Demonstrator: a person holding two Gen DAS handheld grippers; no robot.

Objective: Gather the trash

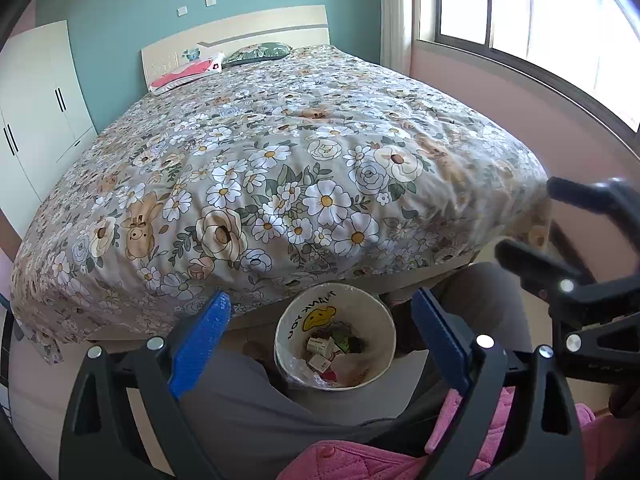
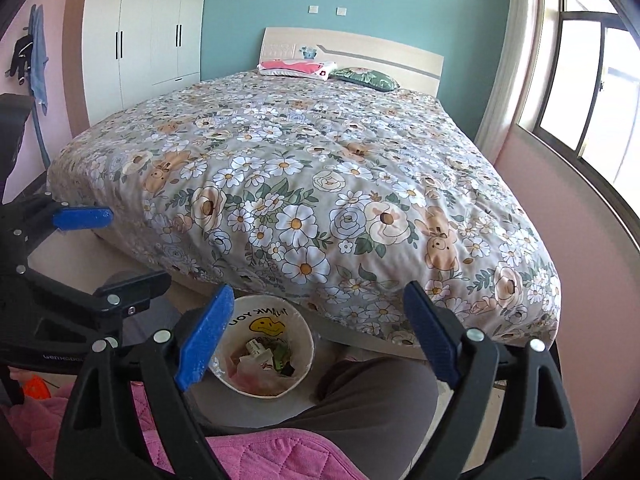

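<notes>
Both blue-padded grippers, left [image 1: 320,344] and right [image 2: 316,340], gape wide and empty above the round white smiley-printed bin [image 1: 372,320] between the person's knees, wrappers [image 1: 324,354] dropped inside.

We see the bin [image 1: 335,336] before the bed's [image 1: 280,152] foot; trash [image 1: 326,354] lies in it, pillows [image 1: 188,70] at the bed's far end.
</notes>
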